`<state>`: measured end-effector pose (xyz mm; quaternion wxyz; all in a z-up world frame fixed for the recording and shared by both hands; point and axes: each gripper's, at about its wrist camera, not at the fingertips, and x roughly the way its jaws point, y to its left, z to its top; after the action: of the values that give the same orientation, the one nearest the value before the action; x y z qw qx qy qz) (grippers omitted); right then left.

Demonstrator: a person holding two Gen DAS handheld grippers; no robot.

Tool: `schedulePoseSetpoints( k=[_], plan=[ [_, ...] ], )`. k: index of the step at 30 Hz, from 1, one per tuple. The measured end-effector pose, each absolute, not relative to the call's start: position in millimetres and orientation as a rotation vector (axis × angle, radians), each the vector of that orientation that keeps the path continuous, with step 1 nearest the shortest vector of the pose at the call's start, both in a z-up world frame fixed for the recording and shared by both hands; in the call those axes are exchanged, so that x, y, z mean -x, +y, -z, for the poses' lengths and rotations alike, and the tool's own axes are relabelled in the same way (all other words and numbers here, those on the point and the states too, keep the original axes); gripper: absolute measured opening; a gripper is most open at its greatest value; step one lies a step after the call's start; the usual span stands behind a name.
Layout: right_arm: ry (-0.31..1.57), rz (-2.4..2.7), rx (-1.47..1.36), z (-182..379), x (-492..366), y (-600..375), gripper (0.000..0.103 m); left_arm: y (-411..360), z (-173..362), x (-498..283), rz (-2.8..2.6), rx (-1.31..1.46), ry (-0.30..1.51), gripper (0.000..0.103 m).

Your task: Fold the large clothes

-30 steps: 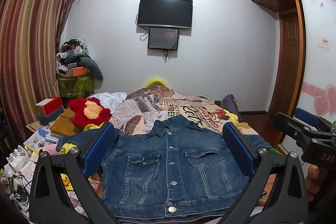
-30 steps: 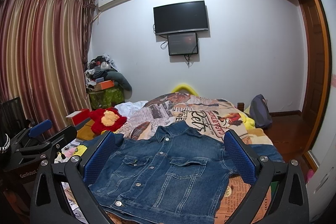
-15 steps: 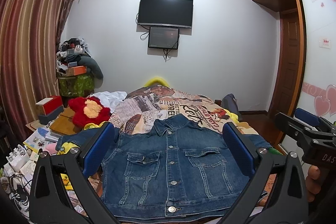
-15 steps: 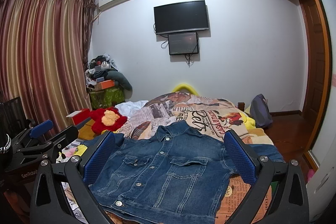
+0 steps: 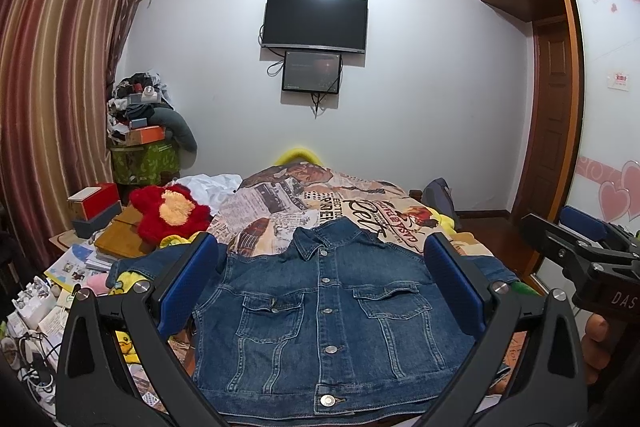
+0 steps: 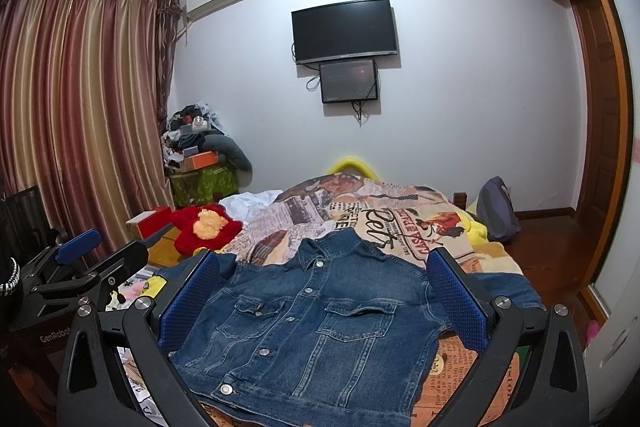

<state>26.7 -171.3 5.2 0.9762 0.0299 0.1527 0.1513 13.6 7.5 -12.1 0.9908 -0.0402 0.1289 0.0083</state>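
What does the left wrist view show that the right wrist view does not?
Only the left wrist view shows the right gripper at its right edge, the white sliding door with pink hearts, and the books and papers beside the bed. Only the right wrist view shows the left gripper at its left edge and the dark item with white beads. Both show the denim jacket lying flat and buttoned on the printed bedspread, the red plush toy, the wall television, and open jaws holding nothing.
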Motion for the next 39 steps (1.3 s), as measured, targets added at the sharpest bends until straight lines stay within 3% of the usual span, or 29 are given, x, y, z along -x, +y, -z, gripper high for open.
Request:
schedulePoseSetpoints(
  k=[9,15,22,30,39],
  plan=[
    [0.314,-0.304,-0.06,-5.8,-29.6,-171.7,0.103,11.6,15.5,-17.4,-0.024,0.09,0.272,0.103],
    [0.328,-0.291,-0.047,24.4,-42.1,-152.2,0.103,15.6,18.2,-29.1,-0.031,0.1,0.296,0.103],
    [0.329,-0.276,-0.004,13.1,-59.9,-149.8,0.103,29.0,23.8,-51.5,-0.053,0.102,0.305,0.103],
    [0.325,-0.198,0.075,8.5,-109.7,-134.4,0.103,74.4,31.5,-107.5,-0.147,0.131,0.33,0.103],
    [0.446,-0.276,0.01,18.4,-214.3,-133.8,0.103,155.5,55.0,-192.3,-0.262,0.148,0.469,0.103]
  ],
)
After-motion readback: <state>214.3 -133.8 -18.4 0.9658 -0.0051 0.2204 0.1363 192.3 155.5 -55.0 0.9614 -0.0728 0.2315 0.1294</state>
